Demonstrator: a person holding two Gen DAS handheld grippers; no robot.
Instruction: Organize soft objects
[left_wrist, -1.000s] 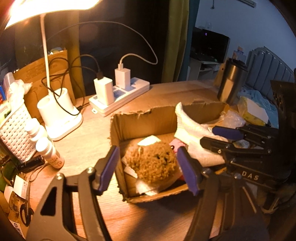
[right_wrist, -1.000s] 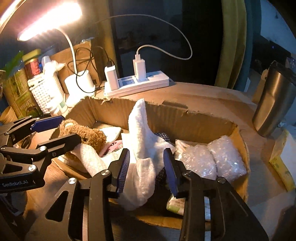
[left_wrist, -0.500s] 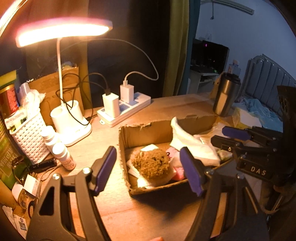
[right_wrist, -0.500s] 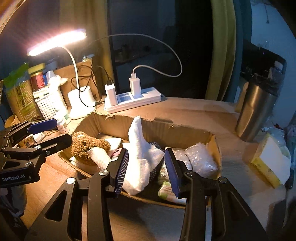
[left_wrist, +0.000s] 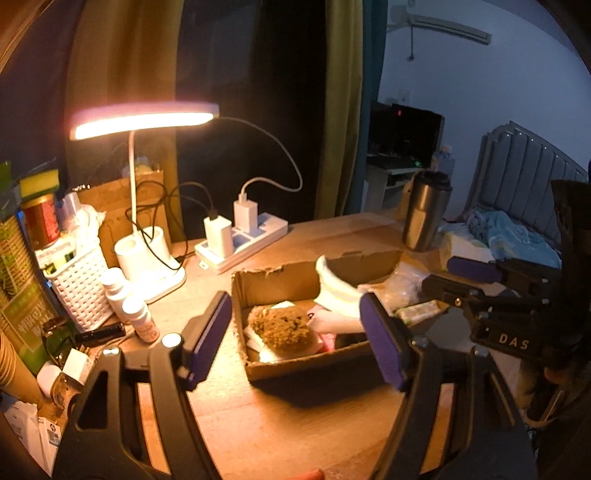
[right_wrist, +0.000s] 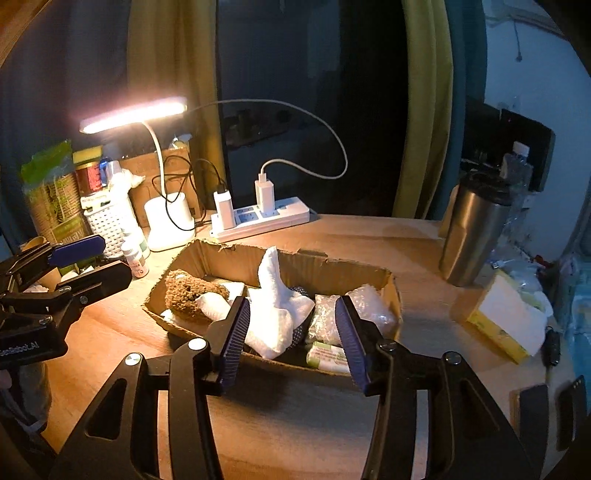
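Observation:
An open cardboard box (right_wrist: 221, 254) (left_wrist: 277, 280) on the wooden desk holds soft things. Among them are a brown plush toy (right_wrist: 184, 291) (left_wrist: 282, 326), a white towel (right_wrist: 277, 295) (left_wrist: 334, 288) standing up in a peak, bubble-wrap packets (right_wrist: 365, 306) and a green-labelled pack (right_wrist: 328, 356). My left gripper (left_wrist: 295, 338) (right_wrist: 92, 260) hangs open above the box's near left corner, empty. My right gripper (right_wrist: 293, 336) (left_wrist: 461, 275) hovers over the near rim in front of the towel. Its jaws are opening, with nothing pressed between the pads.
A lit desk lamp (left_wrist: 144, 122) and a white power strip (right_wrist: 258, 218) with chargers stand behind the box. A steel tumbler (right_wrist: 472, 229) stands at the right, with a yellow tissue pack (right_wrist: 506, 317) nearer. A white basket (left_wrist: 79, 284) and small bottles (left_wrist: 142, 317) crowd the left.
Both grippers have drawn back and up from the box, so it looks smaller. The right jaws, which were narrow around the towel, have widened and left it standing in the box.

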